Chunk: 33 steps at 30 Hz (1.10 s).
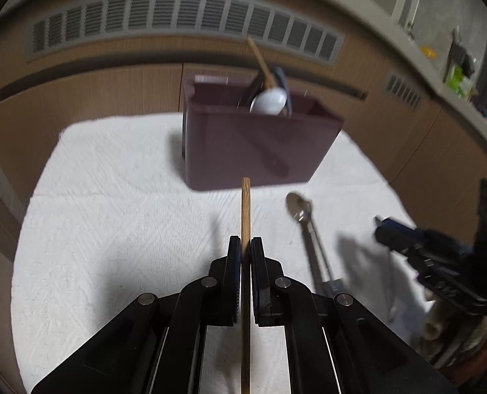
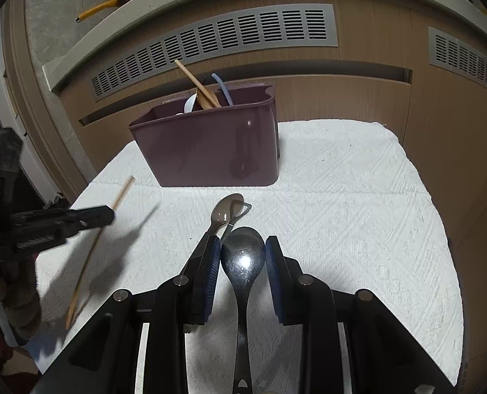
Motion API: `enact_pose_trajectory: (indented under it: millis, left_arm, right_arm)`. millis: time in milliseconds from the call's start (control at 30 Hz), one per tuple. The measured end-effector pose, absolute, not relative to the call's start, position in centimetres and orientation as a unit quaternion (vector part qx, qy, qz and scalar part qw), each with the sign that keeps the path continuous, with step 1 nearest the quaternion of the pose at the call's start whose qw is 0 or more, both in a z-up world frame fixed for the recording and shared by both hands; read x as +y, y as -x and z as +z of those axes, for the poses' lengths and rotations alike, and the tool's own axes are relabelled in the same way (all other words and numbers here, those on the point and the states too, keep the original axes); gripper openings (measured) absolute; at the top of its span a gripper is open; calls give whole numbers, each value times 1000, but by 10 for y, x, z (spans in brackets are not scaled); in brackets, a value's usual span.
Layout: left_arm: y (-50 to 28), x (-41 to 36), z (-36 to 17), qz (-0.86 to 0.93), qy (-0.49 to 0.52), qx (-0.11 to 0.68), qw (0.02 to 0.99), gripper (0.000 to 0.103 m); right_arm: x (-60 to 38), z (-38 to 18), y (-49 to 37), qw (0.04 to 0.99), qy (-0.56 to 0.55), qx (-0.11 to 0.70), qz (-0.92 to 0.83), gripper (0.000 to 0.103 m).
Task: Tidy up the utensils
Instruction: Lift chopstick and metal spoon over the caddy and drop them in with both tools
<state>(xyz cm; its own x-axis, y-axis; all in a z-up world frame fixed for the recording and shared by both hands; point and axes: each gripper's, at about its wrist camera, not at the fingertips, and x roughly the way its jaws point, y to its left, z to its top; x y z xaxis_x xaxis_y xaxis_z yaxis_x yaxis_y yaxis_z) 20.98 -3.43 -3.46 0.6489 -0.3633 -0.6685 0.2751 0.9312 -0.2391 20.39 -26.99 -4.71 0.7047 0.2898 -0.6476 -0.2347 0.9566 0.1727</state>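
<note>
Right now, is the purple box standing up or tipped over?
Standing up. The purple box sits flat on the white towel, its open top facing up, with a wooden utensil poking out.

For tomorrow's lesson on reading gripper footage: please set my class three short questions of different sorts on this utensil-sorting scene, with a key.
1. True or false: the left hand-held gripper is shut on a wooden chopstick.
2. Multiple choice: what lies between the pads of the right hand-held gripper? A) a fork B) a metal spoon C) a blue straw
3. Fill in: the maroon utensil bin stands on a white ____.

Key: 1 true; 2 B, with its bowl forward; 3 towel.
</note>
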Motion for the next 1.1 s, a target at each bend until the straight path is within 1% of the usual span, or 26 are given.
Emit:
enact_pose_trajectory:
  millis: [233, 300, 367, 400, 533, 600, 667, 733, 833, 933, 1100]
  left_arm:
    - [-190, -18, 0, -184, 95, 310, 928, 6]
    - [-190, -17, 10, -184, 100, 290, 934, 6]
    - [-194, -16, 32, -188, 109, 260, 941, 6]
    - [-198, -16, 45, -191, 113, 243, 944, 6]
    - [-214, -20, 115, -185, 110, 123, 969, 6]
    - [-224, -19, 140, -179, 116, 64, 975, 6]
    - [-236, -18, 150, -175, 125, 28, 976, 6]
    - [-249, -16, 152, -166, 136, -5, 977, 6]
    - [-266, -10, 144, -157, 155, -20, 975, 6]
    - [-286, -6, 130, -144, 168, -25, 975, 6]
    - [-307, -12, 104, -122, 159, -31, 979, 6]
  right_arm:
    - [-267, -33, -199, 928, -41, 341, 147, 26]
    - [-271, -23, -198, 931, -56, 329, 150, 26]
    - [-276, -7, -200, 935, -72, 311, 155, 26]
    - [-277, 8, -203, 939, -74, 296, 157, 26]
    - [-276, 83, -218, 963, -48, 214, 155, 26]
    - [-274, 117, -227, 972, -39, 177, 147, 26]
    - [-273, 141, -237, 976, -37, 154, 149, 26]
    - [-269, 156, -251, 978, -33, 140, 152, 26]
    - [-262, 161, -270, 978, -24, 137, 156, 26]
    - [-255, 155, -286, 975, -15, 148, 165, 26]
    - [-246, 133, -305, 971, -3, 174, 167, 26]
